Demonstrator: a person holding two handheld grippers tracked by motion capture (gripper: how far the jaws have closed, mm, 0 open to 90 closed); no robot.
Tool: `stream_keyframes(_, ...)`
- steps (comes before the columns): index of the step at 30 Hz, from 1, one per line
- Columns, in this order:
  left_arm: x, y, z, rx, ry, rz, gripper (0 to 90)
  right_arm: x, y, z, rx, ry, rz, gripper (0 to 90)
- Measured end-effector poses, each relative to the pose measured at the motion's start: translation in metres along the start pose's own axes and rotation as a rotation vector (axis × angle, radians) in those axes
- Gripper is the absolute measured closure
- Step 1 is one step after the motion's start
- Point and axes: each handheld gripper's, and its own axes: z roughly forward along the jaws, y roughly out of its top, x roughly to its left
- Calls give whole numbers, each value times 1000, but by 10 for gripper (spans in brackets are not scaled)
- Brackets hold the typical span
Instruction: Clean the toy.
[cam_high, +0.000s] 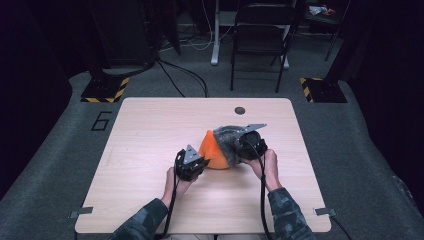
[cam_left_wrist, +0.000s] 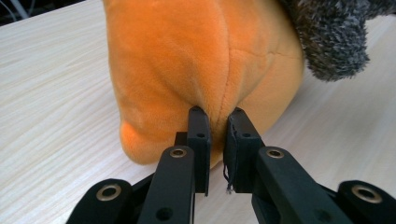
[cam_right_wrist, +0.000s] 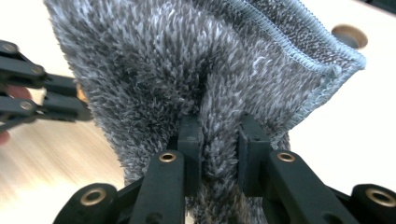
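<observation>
While resting on the wooden bench (cam_high: 150, 150), just this side of the round cable hole (cam_high: 240, 110), orange plush cushion (cam_high: 212, 150) half wrapped in grey shaggy cloth (cam_high: 229, 141). Left tongs (cam_left_wrist: 217, 116) clamped on a pinch of orange plush at the cushion's near side, jaws almost together. Right tongs (cam_right_wrist: 219, 128) clamped on a fold of the grey cloth, stitched hem hanging beside them toward the hole. Both hands low, nearer than the hole.
</observation>
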Motion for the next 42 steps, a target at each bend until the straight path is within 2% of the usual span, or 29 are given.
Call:
stream_keyframes(5,-5,2,-2,-11,-43,-27,816,18,9,-8,-38,16,-49,747)
stream_keyframes(6,-6,3,-3,-8,-52,-30,816,21,10,-7,-40,19,-60,746)
stream_keyframes(8,-8,4,-2,-12,-44,-13,816,27,9,-2,-33,15,-79,744)
stream_keyframes(9,-7,3,-2,2,-54,-10,815,28,7,2,-23,6,-88,744)
stream_keyframes(11,-6,2,0,9,-54,-17,814,28,3,8,-16,-8,-80,744)
stream_keyframes(18,0,-1,2,20,-49,-21,812,17,-2,14,12,-16,-69,744)
stream_keyframes(21,2,-2,2,22,-48,-17,810,10,-6,16,40,-18,-28,744)
stream_keyframes(27,4,-3,3,26,-44,-25,803,-7,-14,23,79,-18,6,744)
stream_keyframes(38,6,-6,4,28,-51,-29,797,-28,-36,45,195,-50,67,751)
stream_keyframes(40,7,-6,4,28,-50,-25,798,-31,-36,45,198,-32,83,755)
stream_keyframes(42,7,-6,4,27,-49,-24,798,-32,-33,41,182,-42,85,766)
